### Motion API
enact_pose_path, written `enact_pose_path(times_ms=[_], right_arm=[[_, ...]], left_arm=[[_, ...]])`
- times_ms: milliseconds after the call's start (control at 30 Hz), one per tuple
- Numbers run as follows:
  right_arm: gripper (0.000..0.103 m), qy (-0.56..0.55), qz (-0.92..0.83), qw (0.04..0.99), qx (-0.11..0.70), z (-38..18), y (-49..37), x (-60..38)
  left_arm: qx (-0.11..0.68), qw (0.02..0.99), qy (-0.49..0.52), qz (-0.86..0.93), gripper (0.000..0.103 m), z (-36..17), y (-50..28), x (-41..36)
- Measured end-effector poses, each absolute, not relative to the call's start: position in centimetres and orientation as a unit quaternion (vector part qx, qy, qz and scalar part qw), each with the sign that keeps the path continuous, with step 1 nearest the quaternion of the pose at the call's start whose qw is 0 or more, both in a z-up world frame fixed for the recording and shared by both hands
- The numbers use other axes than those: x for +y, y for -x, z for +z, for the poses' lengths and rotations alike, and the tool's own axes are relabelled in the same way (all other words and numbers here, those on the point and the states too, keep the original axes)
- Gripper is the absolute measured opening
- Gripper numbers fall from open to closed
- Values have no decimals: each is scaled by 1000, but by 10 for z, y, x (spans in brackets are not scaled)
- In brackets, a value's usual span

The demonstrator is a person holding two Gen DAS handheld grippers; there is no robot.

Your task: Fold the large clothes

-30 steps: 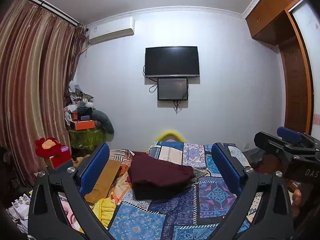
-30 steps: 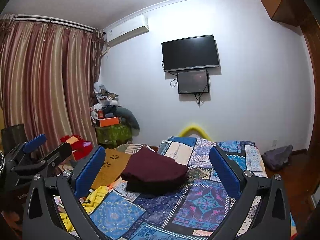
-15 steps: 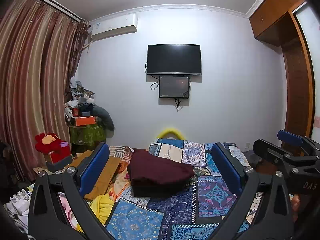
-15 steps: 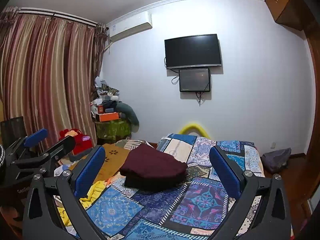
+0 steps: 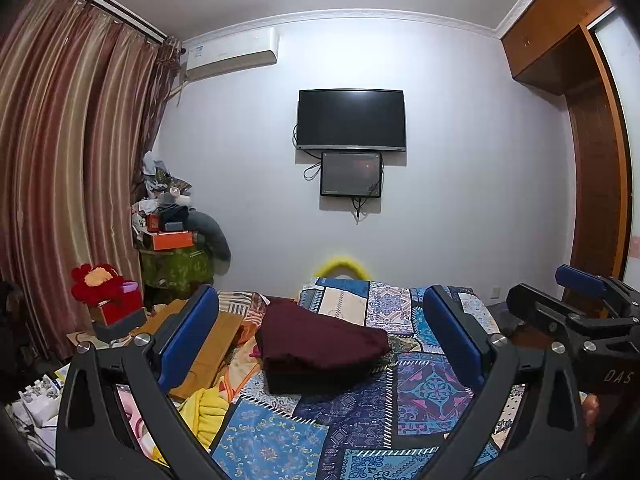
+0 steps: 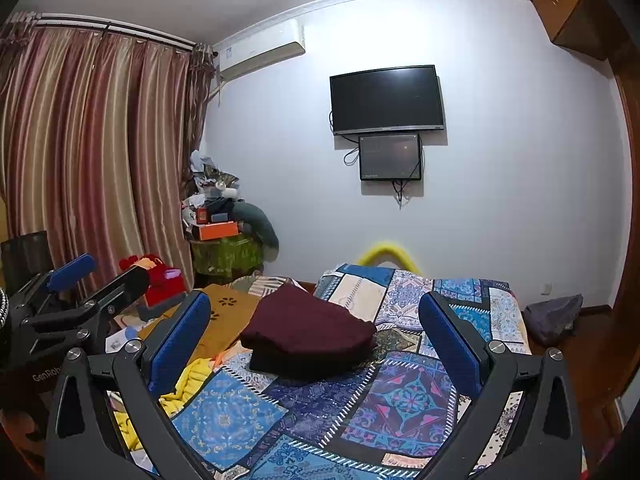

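Both tongs raised slightly | left tongs [image 5: 320, 336], right tongs [image 6: 314, 334] spread, empty | folded maroon garment [image 5: 320, 344] on patchwork quilt [image 5: 424, 388]

I see the dark maroon folded knit garment [image 5: 320, 342] [image 6: 308, 330] lying as a thick stack, left of centre on the patchwork bedspread [image 5: 424, 396] [image 6: 400, 396].
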State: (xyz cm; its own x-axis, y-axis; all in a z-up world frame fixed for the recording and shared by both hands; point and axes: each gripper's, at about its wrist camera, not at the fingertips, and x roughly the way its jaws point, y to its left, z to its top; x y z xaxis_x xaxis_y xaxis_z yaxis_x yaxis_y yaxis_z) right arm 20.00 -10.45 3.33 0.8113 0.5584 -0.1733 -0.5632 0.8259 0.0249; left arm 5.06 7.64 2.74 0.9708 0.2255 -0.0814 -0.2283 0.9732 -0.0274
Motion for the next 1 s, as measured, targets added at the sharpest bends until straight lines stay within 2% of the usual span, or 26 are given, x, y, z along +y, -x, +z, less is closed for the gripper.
enact_pose_path(times_ms=[1000], right_arm=[[103,-8,281,955,97,29,-206,-114]], left_arm=[[65,994,20,87,102,25,-58,68]])
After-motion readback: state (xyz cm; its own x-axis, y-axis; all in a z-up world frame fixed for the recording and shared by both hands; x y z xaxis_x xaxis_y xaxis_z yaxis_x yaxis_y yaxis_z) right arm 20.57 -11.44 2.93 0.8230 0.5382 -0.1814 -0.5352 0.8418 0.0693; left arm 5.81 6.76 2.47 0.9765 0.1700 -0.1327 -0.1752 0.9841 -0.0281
